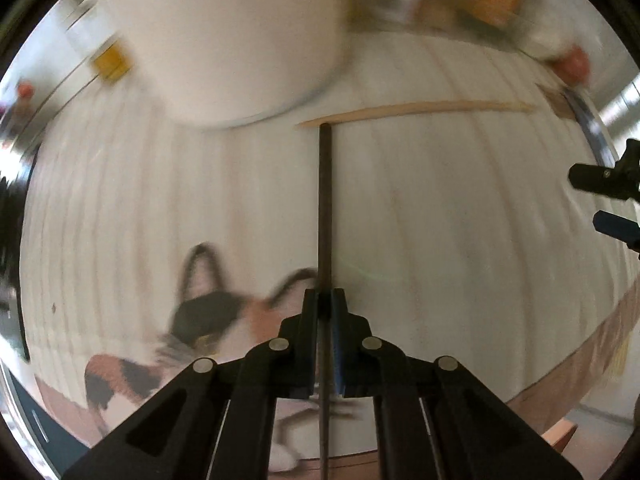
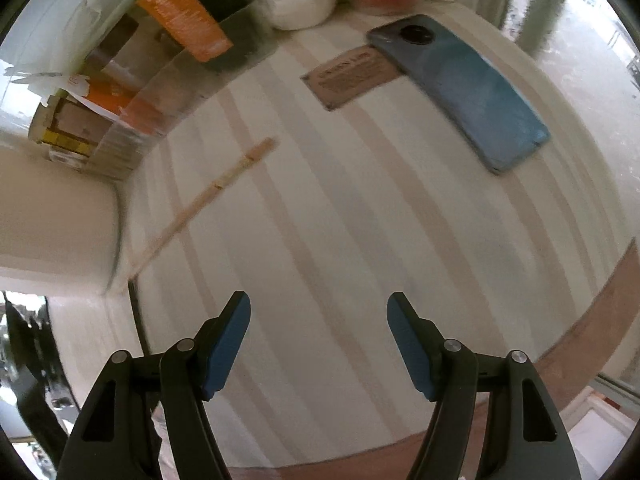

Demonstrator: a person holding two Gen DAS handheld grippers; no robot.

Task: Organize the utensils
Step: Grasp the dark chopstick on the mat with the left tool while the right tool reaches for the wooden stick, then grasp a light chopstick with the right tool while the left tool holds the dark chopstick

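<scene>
The dark stick [image 1: 325, 200] stands between the clenched pads of the left gripper [image 1: 325, 308], and its far tip reaches the pale chopstick [image 1: 416, 111] that lies flat on the striped table [image 1: 460, 220], just beside the white bowl [image 1: 224, 40]. The right gripper [image 2: 319, 312] hangs over the same table with its jaws apart and nothing between them. On that table, further from the bowl than the chopstick, a blue phone [image 2: 472, 92] lies partly over a small card [image 2: 352, 76].
</scene>
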